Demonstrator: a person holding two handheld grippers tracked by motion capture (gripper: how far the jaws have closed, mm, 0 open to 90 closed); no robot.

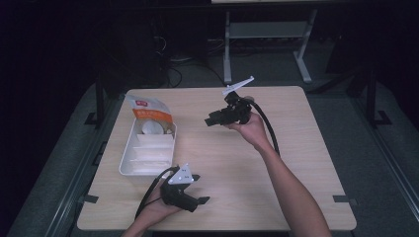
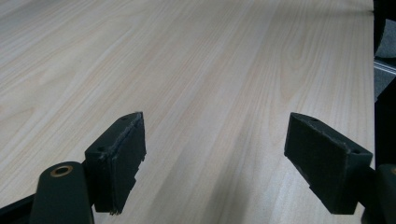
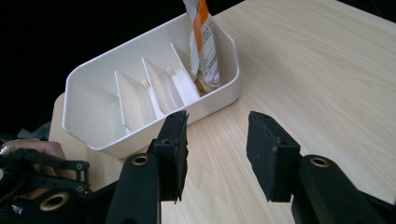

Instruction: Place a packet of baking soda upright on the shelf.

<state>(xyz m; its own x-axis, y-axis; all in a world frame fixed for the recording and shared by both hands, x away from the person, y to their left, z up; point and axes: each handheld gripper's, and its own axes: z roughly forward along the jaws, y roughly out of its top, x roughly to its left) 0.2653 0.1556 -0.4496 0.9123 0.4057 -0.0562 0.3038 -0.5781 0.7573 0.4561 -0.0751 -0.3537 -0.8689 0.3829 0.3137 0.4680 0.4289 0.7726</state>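
A white divided tray [image 1: 129, 148] [image 3: 84, 79] sits at the table's left side. An orange-and-white pouch [image 1: 150, 112] [image 3: 204, 42] stands upright in its far compartment, beside a round item [image 1: 149, 127]. My left gripper [image 1: 200, 193] [image 2: 212, 163] rests low near the front edge, right of the tray, open over bare wood. My right gripper [image 1: 212, 120] [image 3: 215, 156] is held above the table's middle, pointing left toward the tray, open with nothing between its fingers.
The light wooden table [image 1: 296, 148] has bare wood across its centre and right. Dark floor, cables and a grey stand's legs [image 1: 267, 44] lie beyond the far edge. The left hand and its gripper [image 3: 32, 172] appear at the lower left of the right gripper view.
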